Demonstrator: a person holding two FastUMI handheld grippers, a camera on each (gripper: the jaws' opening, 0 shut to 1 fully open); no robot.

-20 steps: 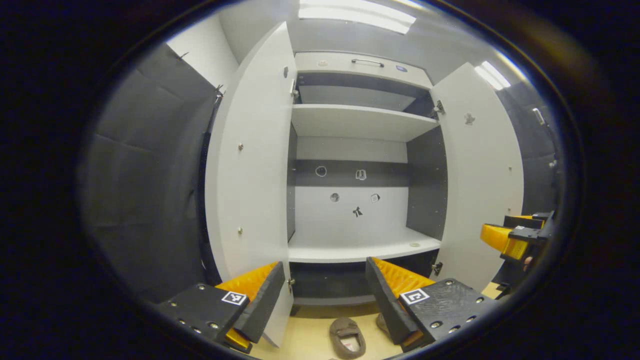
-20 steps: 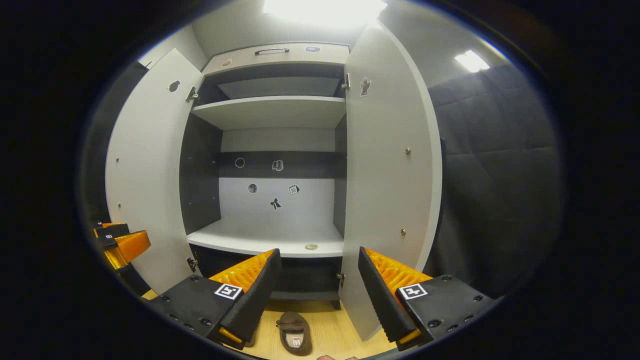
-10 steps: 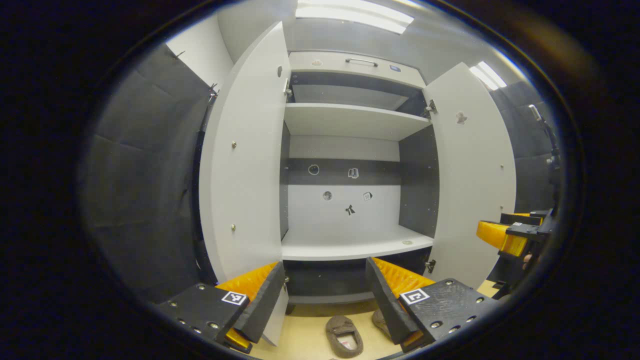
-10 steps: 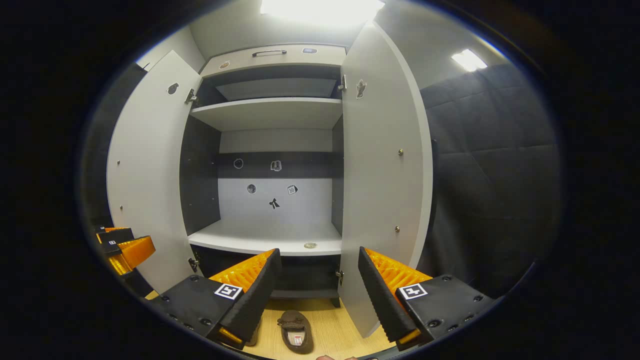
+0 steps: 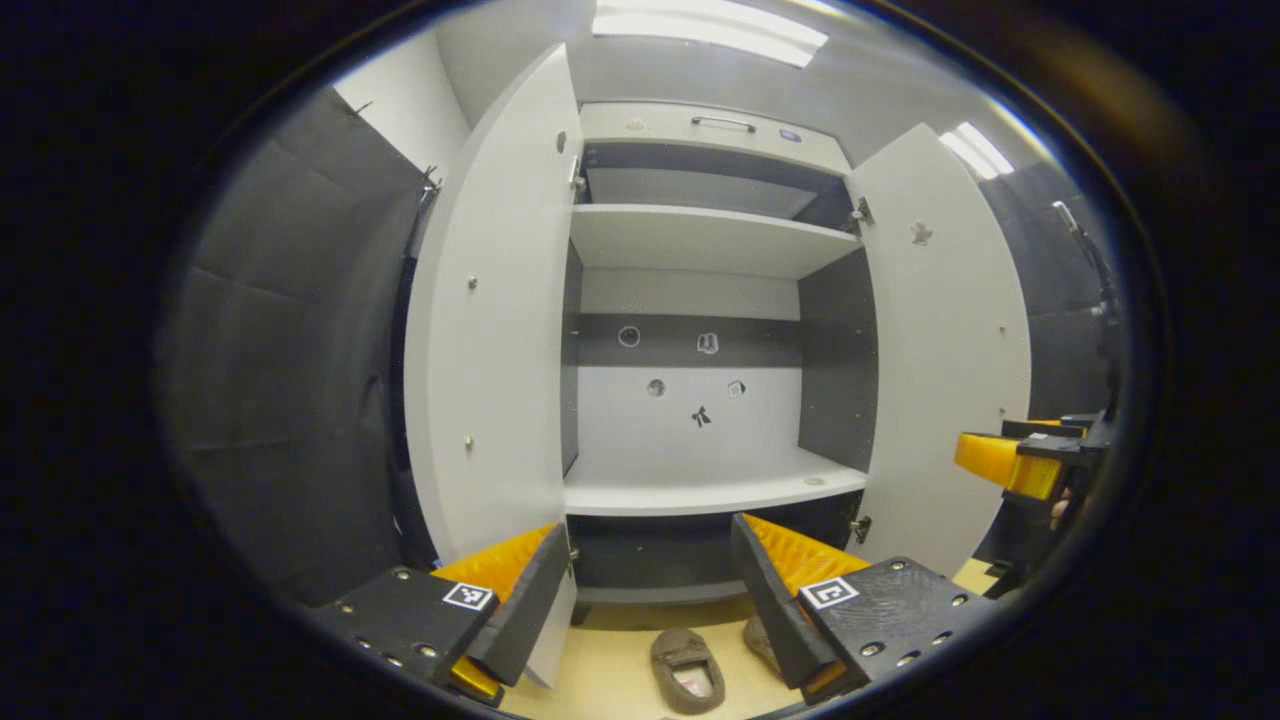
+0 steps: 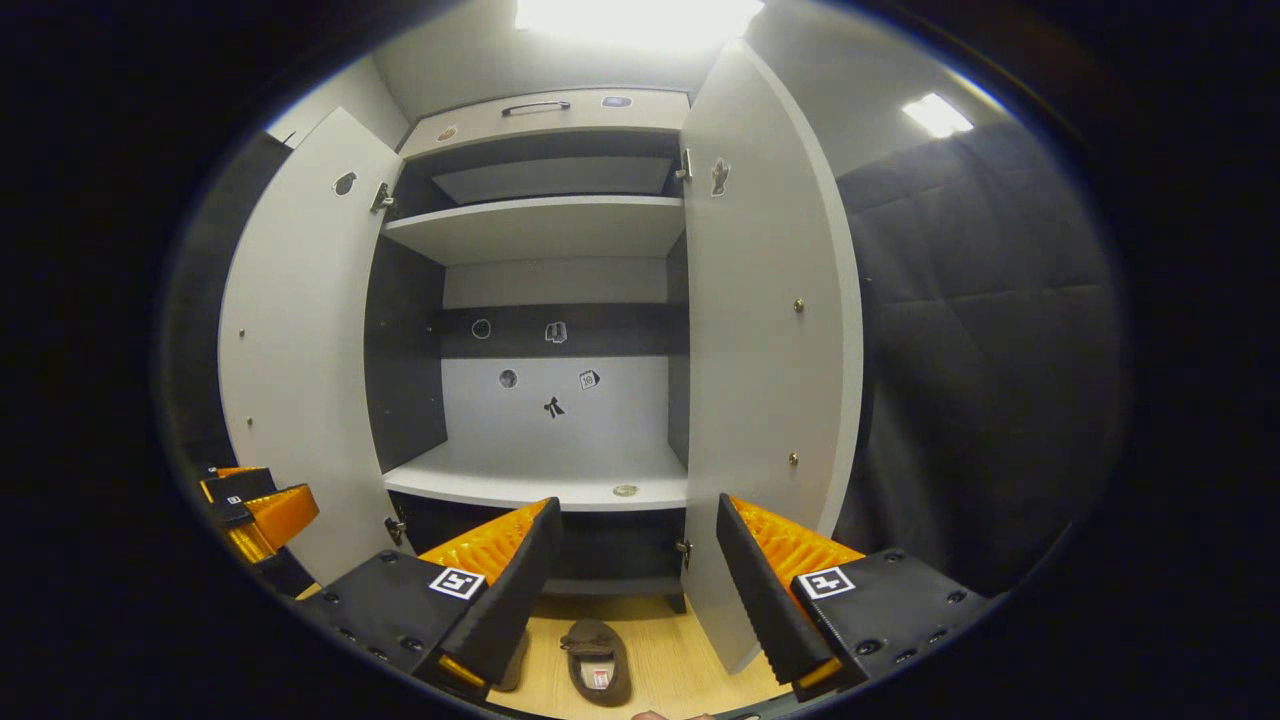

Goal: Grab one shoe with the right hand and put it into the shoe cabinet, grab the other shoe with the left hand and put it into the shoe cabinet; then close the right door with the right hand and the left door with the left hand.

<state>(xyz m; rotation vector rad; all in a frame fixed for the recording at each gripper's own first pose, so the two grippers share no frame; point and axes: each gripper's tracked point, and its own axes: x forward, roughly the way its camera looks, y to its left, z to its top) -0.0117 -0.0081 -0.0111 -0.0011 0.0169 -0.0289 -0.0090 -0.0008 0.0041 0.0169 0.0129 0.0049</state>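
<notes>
Two brown shoes lie on the wooden floor in front of the open shoe cabinet [image 5: 700, 490]. In the left gripper view one shoe [image 5: 687, 668] lies between my fingers, and the other shoe [image 5: 757, 640] peeks out behind the right finger. My left gripper [image 5: 648, 525] is open, above the shoes and holding nothing. In the right gripper view one shoe [image 6: 598, 660] lies on the floor, and the second shoe [image 6: 515, 665] is half hidden by the left finger. My right gripper [image 6: 636, 503] is also open and holding nothing. Both cabinet doors [image 5: 490, 330] [image 6: 765, 330] are swung wide.
The lower shelf [image 6: 540, 480] has a small round fitting near its front edge, and the upper shelf [image 6: 545, 220] is bare. A drawer with a handle [image 5: 728, 124] tops the cabinet. Each view shows the other gripper at its side [image 5: 1010, 462] [image 6: 262, 508]. Black padded walls flank the cabinet.
Both views have drifted slightly while the grippers stay open. The cabinet has shifted a little left in the left gripper view. The shoes have not moved.
</notes>
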